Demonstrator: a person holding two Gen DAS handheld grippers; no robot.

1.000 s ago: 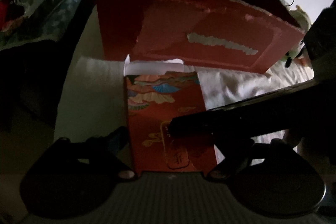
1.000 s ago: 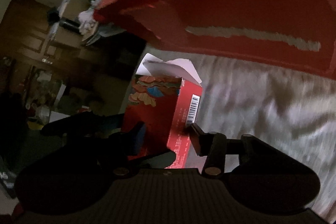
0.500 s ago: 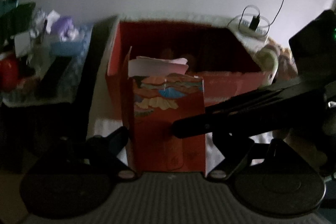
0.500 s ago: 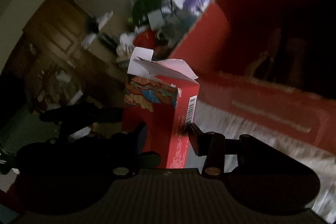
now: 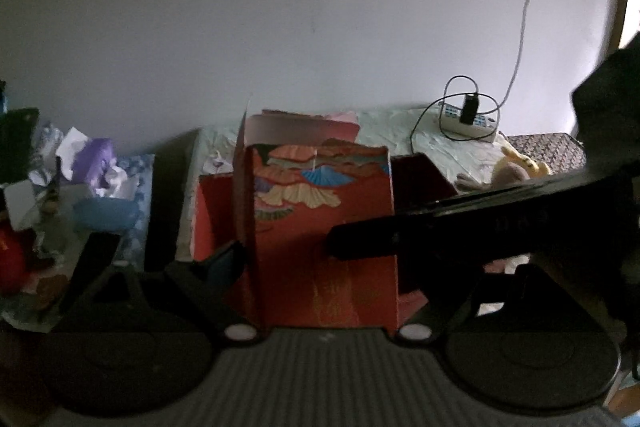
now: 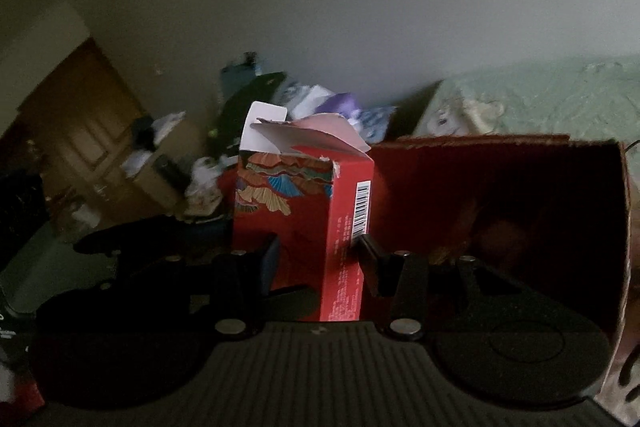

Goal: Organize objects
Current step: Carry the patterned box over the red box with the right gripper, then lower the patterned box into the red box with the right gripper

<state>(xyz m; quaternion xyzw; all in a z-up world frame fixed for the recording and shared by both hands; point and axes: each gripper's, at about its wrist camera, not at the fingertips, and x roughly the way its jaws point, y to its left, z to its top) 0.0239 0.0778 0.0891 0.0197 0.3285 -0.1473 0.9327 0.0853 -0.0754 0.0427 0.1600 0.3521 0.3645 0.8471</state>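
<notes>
A small red carton (image 5: 320,227) with a fan pattern and torn-open white top flaps is held upright in the air. My left gripper (image 5: 320,267) is shut across its wide faces. My right gripper (image 6: 318,255) is shut on the same carton (image 6: 304,219), with one fingertip on the barcode side; its long black finger (image 5: 440,231) crosses the carton's front in the left wrist view. Behind and below the carton stands a big open red cardboard box (image 6: 500,195), its inside dark. The left gripper's finger (image 6: 120,239) shows at the left of the right wrist view.
The big red box (image 5: 420,179) rests on a bed with a pale green sheet (image 6: 540,99). A power strip with a charger (image 5: 468,115) and a plush toy (image 5: 516,167) lie at the back right. A cluttered side table holds a blue bowl (image 5: 106,213). A wooden door (image 6: 80,131) is far left.
Both grippers have raised the small carton and swung it upright. The views went from looking down on the bedding to level with the wall, with the big box's opening now behind the carton.
</notes>
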